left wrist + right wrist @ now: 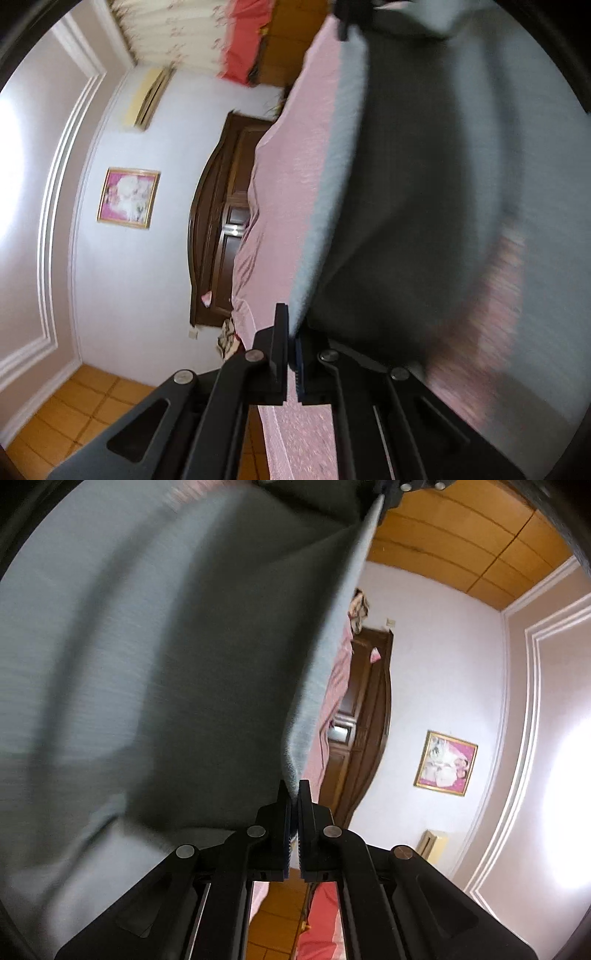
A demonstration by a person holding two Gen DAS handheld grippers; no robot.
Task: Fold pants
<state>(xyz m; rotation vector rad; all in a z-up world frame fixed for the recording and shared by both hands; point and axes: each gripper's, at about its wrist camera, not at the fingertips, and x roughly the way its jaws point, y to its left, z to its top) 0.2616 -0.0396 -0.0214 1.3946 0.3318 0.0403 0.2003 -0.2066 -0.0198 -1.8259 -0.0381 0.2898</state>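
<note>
**Two grippers, one stretched edge of grey pants**

Both grippers are pinching the pants along the same edge, one at each end. The left gripper [291, 332] has its jaws pressed together on the grey cloth, and the right gripper [294, 794] nips a thin fold of it between its closed jaws. The pants [399, 192] hang between them as a broad grey sheet, lifted above the bed [284, 192] with its pink cover, and blurred as if in motion.

My reading is that a fold is under way: the edge is raised and taut, ready to be carried across. The next move calls for both hands to travel together at the same height, keeping the edge straight, then to lower it onto the rest of the cloth before the jaws let go. Uneven speed would likely skew the fold.

The left wrist view shows the bed running alongside the pants, its dark wooden headboard [218, 221], and a framed picture [128, 197] on the wall. It also catches the other gripper at the top. The right wrist view is mostly filled by cloth [166, 646]; the bed is only a pink sliver there, and where the pants' lower part rests cannot be told.
</note>
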